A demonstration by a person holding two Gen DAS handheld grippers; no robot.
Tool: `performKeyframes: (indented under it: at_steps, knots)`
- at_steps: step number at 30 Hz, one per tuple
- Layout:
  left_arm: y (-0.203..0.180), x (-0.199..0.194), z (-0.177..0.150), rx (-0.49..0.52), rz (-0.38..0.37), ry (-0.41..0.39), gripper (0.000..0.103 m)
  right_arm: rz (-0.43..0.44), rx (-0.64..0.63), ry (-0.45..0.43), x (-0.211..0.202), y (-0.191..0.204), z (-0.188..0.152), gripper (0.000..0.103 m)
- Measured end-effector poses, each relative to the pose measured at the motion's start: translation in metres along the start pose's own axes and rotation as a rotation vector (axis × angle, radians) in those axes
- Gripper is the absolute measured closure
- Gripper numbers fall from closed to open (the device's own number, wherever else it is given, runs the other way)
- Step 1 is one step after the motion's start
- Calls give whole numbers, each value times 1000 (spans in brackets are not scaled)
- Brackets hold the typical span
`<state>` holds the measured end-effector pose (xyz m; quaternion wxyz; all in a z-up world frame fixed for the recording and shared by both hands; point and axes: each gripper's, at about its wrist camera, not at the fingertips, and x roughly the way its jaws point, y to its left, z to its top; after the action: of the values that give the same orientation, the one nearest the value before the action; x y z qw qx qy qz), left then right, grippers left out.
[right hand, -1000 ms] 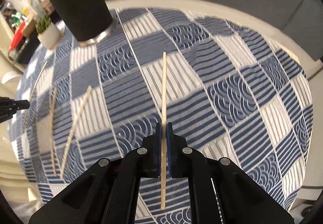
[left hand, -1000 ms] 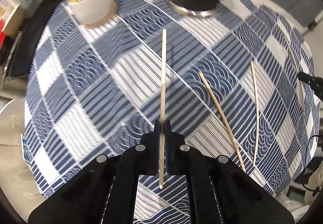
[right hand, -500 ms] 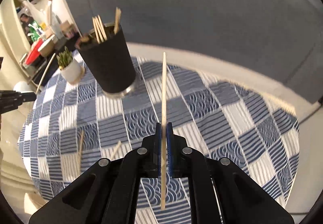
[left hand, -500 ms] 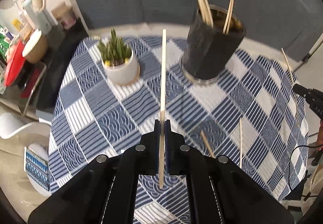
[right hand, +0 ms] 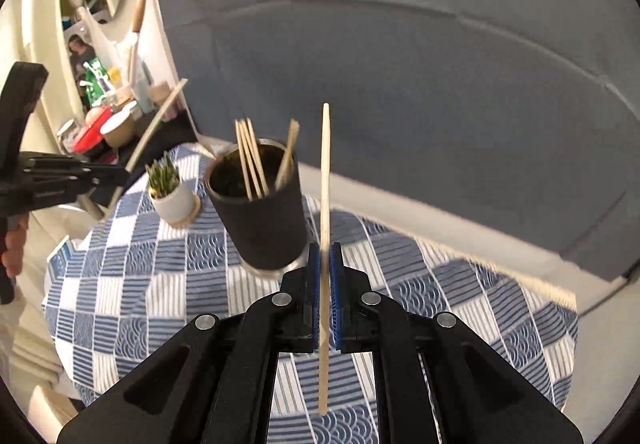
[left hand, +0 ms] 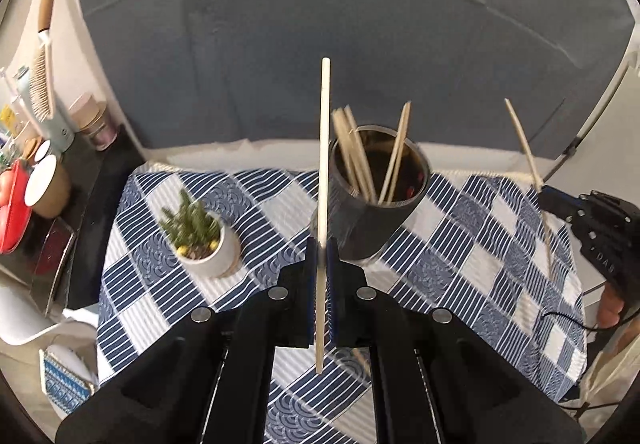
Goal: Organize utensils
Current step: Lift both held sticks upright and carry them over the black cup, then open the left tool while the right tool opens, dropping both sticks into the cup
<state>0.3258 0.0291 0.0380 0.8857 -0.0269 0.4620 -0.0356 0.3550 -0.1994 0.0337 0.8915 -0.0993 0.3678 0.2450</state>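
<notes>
My left gripper is shut on a wooden chopstick that points up and forward, high over the table. Just ahead and right of it stands the dark cup holding several chopsticks. My right gripper is shut on another chopstick, with the same cup ahead to its left. Each view shows the other gripper at its edge: the right one with its stick, the left one with its stick.
A blue-and-white checked cloth covers the round table. A small potted plant stands left of the cup. A grey sofa back rises behind. A cluttered shelf with jars and a red pot lies far left.
Both grippers have risen from the cloth with their chopsticks and tilted up. The cup, once at the top edge, now sits mid-frame with its opening visible.
</notes>
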Motion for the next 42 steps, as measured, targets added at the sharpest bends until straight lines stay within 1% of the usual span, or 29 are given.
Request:
performKeyframes:
  at_steps: [7,11,14,17,20,22,24,28,29,33,36,38,42]
  knots:
    - [-12,7,26,20,-39,-52,98,6,-50,-53,13,10,32,98]
    - [-12,11,42,12,-87,-115,98,-3,-68,-89,26,9,44,98]
    - [-12,13,51,6,-124,-162,98,23,-55,-136,32,7,54,98]
    - [-13,16,60,-6,-200,-221,98,43,-44,-188,37,5,62,98]
    - [-15,21,66,0,-288,-272,98,94,-18,-251,42,3,71,98]
    - [-15,24,68,-16,-308,-312,98,144,7,-293,46,2,77,98]
    - [-15,30,68,-37,-353,-356,98,180,28,-332,50,1,81,98]
    - [-14,45,65,-49,-360,-394,98,237,52,-381,63,7,84,98]
    - [-15,50,62,-40,-373,-400,98,246,53,-387,66,9,85,98]
    - [-10,63,50,-30,-360,-413,98,269,38,-401,84,21,82,98]
    - [-8,72,41,-18,-365,-416,98,262,30,-391,96,23,76,98]
    - [-7,80,36,-12,-370,-385,98,255,26,-382,102,25,72,98]
    - [-6,85,28,-4,-372,-376,98,223,10,-350,113,30,64,98]
